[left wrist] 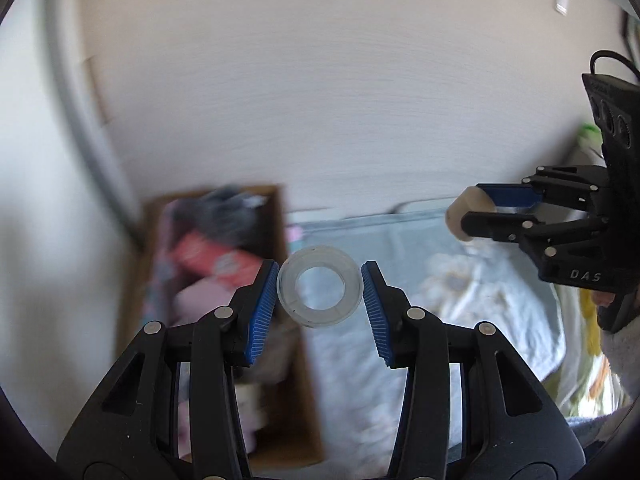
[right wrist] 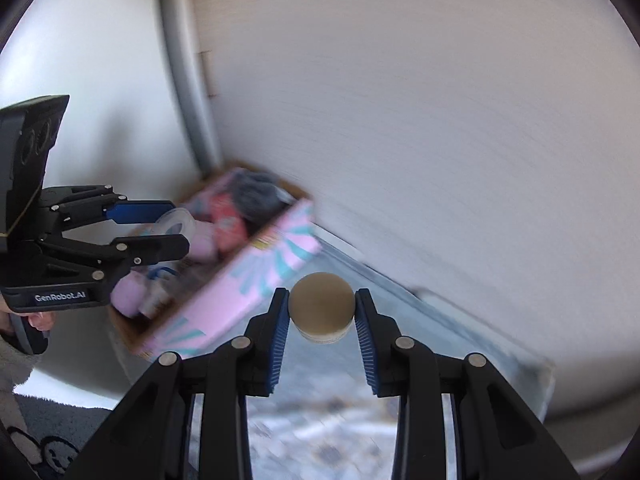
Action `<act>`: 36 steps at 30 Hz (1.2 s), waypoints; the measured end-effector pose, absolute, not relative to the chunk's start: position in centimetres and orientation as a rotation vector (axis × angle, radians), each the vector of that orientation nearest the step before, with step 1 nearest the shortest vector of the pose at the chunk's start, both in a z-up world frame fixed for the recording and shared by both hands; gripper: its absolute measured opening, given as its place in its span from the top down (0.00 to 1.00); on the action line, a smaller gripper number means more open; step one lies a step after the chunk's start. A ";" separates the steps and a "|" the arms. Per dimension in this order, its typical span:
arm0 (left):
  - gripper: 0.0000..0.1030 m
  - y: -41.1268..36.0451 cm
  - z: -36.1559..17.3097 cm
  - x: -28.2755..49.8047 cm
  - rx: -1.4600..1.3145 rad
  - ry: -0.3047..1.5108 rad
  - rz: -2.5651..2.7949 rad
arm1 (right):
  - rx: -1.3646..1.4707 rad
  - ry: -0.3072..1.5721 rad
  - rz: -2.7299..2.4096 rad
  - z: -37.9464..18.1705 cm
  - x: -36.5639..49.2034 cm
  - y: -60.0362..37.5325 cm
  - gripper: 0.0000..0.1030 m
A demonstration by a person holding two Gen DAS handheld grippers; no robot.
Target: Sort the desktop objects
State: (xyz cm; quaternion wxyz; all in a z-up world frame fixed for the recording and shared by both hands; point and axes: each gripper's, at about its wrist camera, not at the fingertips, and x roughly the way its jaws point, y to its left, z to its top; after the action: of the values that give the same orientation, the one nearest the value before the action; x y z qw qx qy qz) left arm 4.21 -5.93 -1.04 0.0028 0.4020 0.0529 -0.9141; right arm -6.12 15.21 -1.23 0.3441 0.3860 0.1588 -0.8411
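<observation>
Pale wall [left wrist: 320, 100] behind everything, blurred. Below it, a light blue patterned cloth [left wrist: 400, 340], and on its left an open cardboard box [right wrist: 224, 304] with pink flowered sides, crammed with pink, red and grey items. Left gripper [left wrist: 320, 294] pinching a clear tape roll [left wrist: 320, 292] at its rim, above the cloth just beside the box. Right gripper [right wrist: 322, 308] clamped on a small brown-capped jar [right wrist: 322, 306], above the cloth.
</observation>
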 end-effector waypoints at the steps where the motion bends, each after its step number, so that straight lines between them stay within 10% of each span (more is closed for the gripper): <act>1: 0.62 -7.3 -1.3 4.9 1.254 0.200 -2.831 | 0.994 0.417 -2.155 -1.3 -6.2 14.0 0.71; 23: 0.61 -15.0 -7.9 8.9 1.317 0.425 -2.617 | 1.040 0.477 -1.715 -8.0 -7.0 -3.9 0.71; 25: 0.52 -15.1 -8.2 8.6 1.349 0.457 -2.595 | 1.083 0.433 -1.700 -8.3 -7.6 -4.2 0.65; 27: 0.02 -15.2 -8.6 8.5 1.369 0.487 -2.565 | 1.131 0.387 -1.706 -8.4 -8.4 -4.0 0.38; 36: 0.00 -15.5 -8.0 8.8 1.318 0.522 -2.576 | 1.149 0.282 -1.839 -7.4 -9.6 -0.7 0.25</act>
State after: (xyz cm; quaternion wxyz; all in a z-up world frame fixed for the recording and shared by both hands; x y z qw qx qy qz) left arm 8.79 -15.53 -8.03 0.1003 0.4461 0.1765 -0.8717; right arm -9.57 -0.68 -7.40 0.4594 0.4668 0.1145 -0.7469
